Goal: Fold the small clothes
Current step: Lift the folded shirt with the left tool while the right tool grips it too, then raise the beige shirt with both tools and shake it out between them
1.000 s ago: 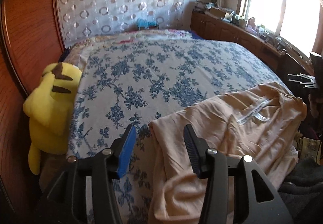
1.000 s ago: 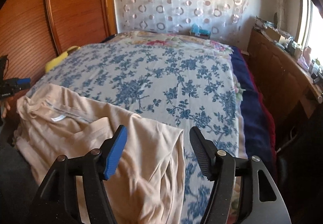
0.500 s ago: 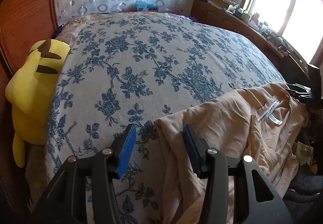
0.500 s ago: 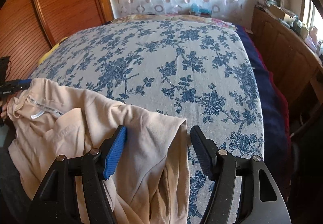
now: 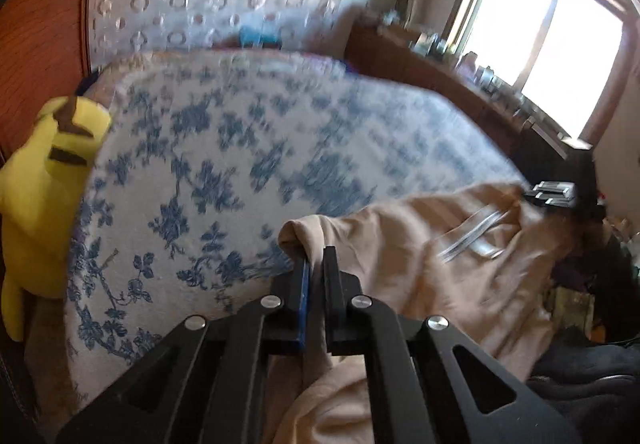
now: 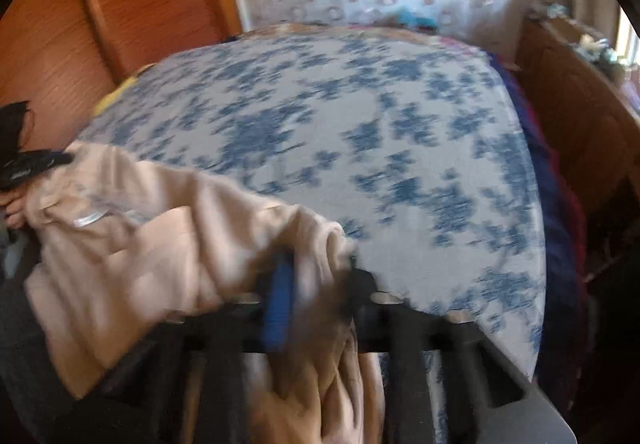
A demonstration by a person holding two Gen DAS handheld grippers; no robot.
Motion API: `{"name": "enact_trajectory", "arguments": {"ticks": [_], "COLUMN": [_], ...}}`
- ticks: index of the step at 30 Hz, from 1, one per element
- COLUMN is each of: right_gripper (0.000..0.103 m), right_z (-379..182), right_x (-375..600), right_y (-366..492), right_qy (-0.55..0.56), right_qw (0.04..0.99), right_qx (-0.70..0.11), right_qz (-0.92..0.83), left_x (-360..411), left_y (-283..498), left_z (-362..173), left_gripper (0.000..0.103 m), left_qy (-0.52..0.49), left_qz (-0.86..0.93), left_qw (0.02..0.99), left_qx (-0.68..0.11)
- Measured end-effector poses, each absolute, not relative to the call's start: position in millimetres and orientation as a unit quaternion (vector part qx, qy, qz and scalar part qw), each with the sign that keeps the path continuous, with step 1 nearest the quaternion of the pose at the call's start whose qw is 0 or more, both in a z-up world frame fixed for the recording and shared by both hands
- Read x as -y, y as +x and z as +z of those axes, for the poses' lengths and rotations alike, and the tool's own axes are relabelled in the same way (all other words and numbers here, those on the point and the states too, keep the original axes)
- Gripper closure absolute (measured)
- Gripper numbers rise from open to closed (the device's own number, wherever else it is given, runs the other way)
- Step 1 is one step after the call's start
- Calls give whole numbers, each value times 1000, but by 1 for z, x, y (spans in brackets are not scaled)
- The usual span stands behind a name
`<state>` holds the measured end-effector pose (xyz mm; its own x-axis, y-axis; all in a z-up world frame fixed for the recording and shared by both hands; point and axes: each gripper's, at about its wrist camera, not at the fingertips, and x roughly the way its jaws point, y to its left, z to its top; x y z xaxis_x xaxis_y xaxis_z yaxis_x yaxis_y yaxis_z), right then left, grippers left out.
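Left wrist view: the left tongs (image 5: 314, 264) are clamped shut on a corner of a beige garment (image 5: 420, 244) that drapes over the near edge of the bed (image 5: 240, 148). Soft, light and floppy, it looks best held by corners or hems. A yellow plush toy (image 5: 44, 180) sits at the bed's left edge, well apart.

Right wrist view: the right tongs (image 6: 316, 284), blurred, are closing on a bunched corner of the garment (image 6: 160, 228). Most of the flowered bedspread (image 6: 360, 132) beyond lies bare for spreading.

garment (image 5: 420, 244) on bed (image 5: 240, 148) near edge, plush toy (image 5: 44, 180) left of bed, dresser (image 5: 440, 80) right
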<state>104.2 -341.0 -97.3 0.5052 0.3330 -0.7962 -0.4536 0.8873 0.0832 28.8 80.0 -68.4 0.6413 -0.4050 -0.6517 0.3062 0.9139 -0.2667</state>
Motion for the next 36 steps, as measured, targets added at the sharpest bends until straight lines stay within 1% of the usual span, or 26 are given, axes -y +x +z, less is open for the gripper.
{"name": "enact_trajectory", "arguments": {"ticks": [1, 2, 6, 14, 17, 23, 30, 33, 36], "right_gripper": [94, 95, 96, 97, 97, 97, 97, 97, 97], "right_z": [-96, -93, -63, 63, 98, 161, 228, 259, 278], "right_x": [340, 339, 340, 353, 353, 357, 368, 365, 359], "right_y": [102, 97, 73, 19, 5, -24, -51, -51, -38], "right_qy": [-72, -70, -59, -52, -59, -66, -68, -81, -89], "right_qw": [864, 864, 880, 923, 931, 946, 957, 958, 958], "right_qx": [-444, -441, -403, -281, -248, -175, -99, -75, -70], "right_qz": [227, 233, 243, 258, 263, 265, 265, 264, 262], "left_x": [-80, -79, -79, -79, -85, -102, -114, -117, -114], "left_y": [22, 16, -10, -39, -49, -67, -80, -67, -37], "left_z": [-61, -53, -10, 81, 111, 156, 209, 229, 238], "left_gripper": [101, 101, 101, 101, 101, 101, 101, 101, 101], "left_qy": [-64, -66, -66, -54, -59, -73, -51, -41, -21], "left_qz": [-192, -193, -202, -214, -210, -209, -192, -178, -146], "left_qw": [910, 913, 931, 957, 965, 972, 980, 983, 989], "left_qx": [-363, -353, -298, -189, -143, -79, -18, -5, -9]}}
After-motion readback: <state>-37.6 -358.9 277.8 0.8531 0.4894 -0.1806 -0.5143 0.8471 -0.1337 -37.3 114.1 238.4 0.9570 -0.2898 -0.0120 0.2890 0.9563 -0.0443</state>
